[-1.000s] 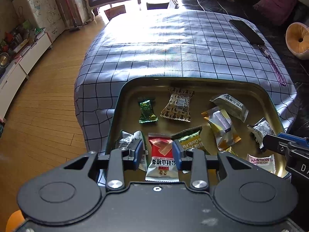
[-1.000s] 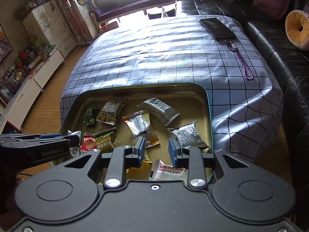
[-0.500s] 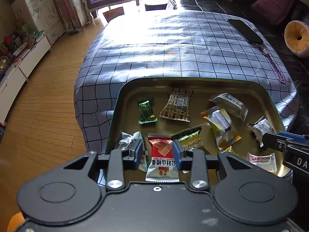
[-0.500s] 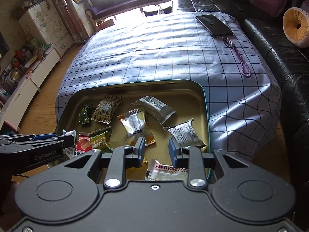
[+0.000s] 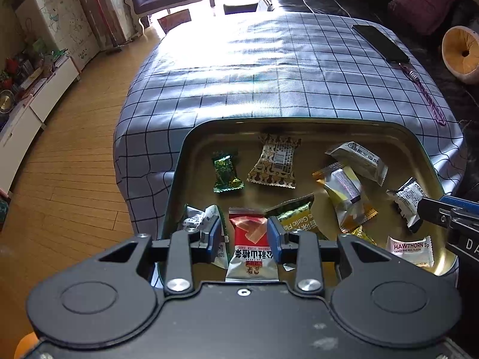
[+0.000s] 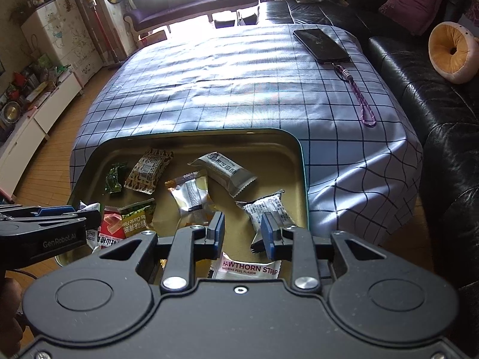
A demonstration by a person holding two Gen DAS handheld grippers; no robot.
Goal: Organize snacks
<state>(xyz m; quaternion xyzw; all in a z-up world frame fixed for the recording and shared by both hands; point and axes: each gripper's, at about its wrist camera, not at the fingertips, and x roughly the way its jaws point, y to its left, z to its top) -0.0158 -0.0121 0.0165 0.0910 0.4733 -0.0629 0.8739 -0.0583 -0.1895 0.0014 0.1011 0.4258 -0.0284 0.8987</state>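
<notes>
A gold tin tray [image 5: 314, 127] [image 6: 301, 161] with several wrapped snacks sits at the near edge of the checked table. My left gripper [image 5: 244, 233] is open, its jaws on either side of a red packet [image 5: 250, 248]. My right gripper [image 6: 242, 233] is open above a white hawthorn strip packet [image 6: 250, 269] [image 5: 411, 249], beside a white black-ended packet [image 6: 268, 209]. Also in the tray lie a green candy [image 5: 226, 172], a brown patterned packet [image 5: 277, 161], a silver-yellow packet [image 5: 344, 190], a grey packet [image 6: 223, 169] and a green garlic packet [image 6: 134, 218].
A phone [image 6: 321, 45] with a purple strap [image 6: 359, 95] lies at the table's far right. A black leather sofa [image 6: 419, 83] with a round cushion [image 6: 452, 51] stands to the right. Wood floor [image 5: 60, 164] and white cabinets lie to the left.
Both grippers have shifted slightly toward the tray; the view has tilted a little. Nothing was taken hold of.
</notes>
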